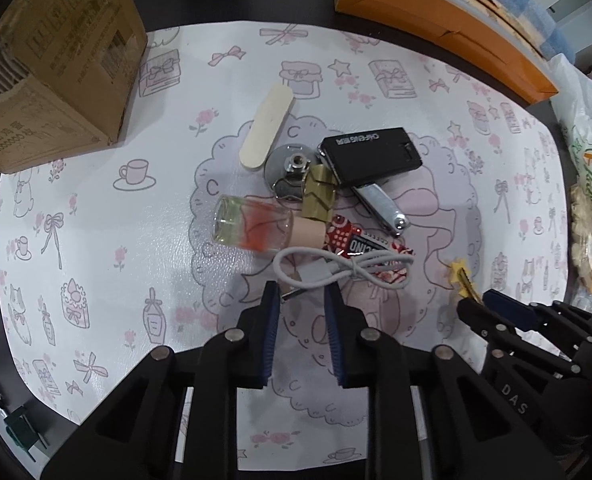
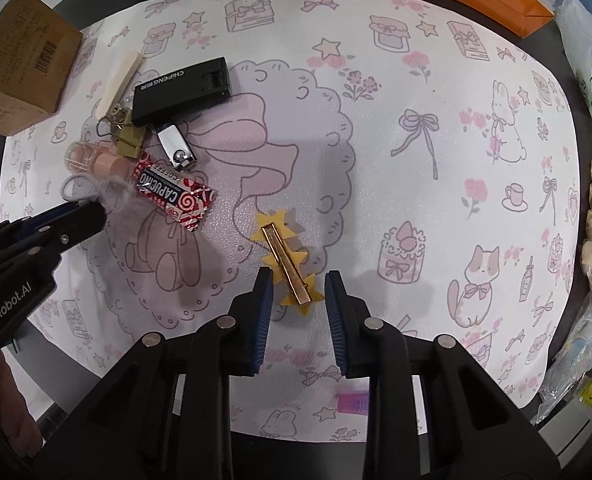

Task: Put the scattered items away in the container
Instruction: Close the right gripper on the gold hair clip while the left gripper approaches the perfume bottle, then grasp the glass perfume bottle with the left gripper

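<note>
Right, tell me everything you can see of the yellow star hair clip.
The hair clip is a slim gold-coloured metal bar backed by a row of yellow star shapes, which look like felt or foam. It lies flat on the patterned mat, running diagonally, apart from the pile of other items. Its near end sits between the blue pads of the open right claw, which do not visibly touch it. Nothing else touches it.
</note>
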Available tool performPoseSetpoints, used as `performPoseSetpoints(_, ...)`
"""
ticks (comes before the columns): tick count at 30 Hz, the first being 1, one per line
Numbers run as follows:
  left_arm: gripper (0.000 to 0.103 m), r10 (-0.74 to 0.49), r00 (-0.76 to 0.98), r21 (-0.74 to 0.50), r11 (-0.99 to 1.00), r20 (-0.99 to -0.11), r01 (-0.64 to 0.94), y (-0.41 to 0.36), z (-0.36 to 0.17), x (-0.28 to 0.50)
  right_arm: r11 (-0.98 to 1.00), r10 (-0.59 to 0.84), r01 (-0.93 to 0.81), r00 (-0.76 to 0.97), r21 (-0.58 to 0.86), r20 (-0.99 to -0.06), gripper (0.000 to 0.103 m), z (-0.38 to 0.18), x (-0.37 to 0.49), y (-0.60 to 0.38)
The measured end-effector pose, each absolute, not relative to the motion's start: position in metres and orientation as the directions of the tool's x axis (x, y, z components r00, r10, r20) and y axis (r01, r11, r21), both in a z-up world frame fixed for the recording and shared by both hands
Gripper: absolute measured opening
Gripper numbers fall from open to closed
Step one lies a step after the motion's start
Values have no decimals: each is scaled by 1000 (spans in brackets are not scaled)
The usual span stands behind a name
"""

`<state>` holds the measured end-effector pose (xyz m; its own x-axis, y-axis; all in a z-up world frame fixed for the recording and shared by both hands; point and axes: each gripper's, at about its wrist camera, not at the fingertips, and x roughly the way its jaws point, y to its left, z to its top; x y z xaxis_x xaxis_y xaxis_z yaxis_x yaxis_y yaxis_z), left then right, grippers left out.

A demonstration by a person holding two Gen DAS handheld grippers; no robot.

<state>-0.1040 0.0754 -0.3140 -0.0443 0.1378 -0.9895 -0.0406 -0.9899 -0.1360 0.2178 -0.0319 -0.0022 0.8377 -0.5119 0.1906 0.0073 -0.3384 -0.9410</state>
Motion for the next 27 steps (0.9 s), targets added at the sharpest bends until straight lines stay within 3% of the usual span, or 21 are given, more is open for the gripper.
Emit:
performPoseSetpoints(19, 1, 152, -50, -148, -986, -987, -76, 76, -303, -108, -325, -491, 12, 853, -946, 180, 27, 9, 203, -64)
performPoseSetpoints(21, 12, 147, -46, -144, -987, -988, -72, 75, -305, -112, -324, -493, 12, 851, -946, 180, 27, 11, 204, -68)
performPoseSetpoints(23, 41, 151, -46, -148, -987, -987, -61, 74, -307, -116, -321, -496, 11, 850, -947, 178, 27, 13, 206, -71)
performPoseSetpoints(25, 62, 148, -49, -146, -988, -988, -55, 74, -309, -120, -318, -500, 10, 848, -948, 177, 27, 15, 209, -74)
performPoseSetpoints(27, 63, 135, -54, -133, -990, -989, -54, 74, -312, -123, -316, -502, 9, 847, -949, 175, 27, 17, 211, -77)
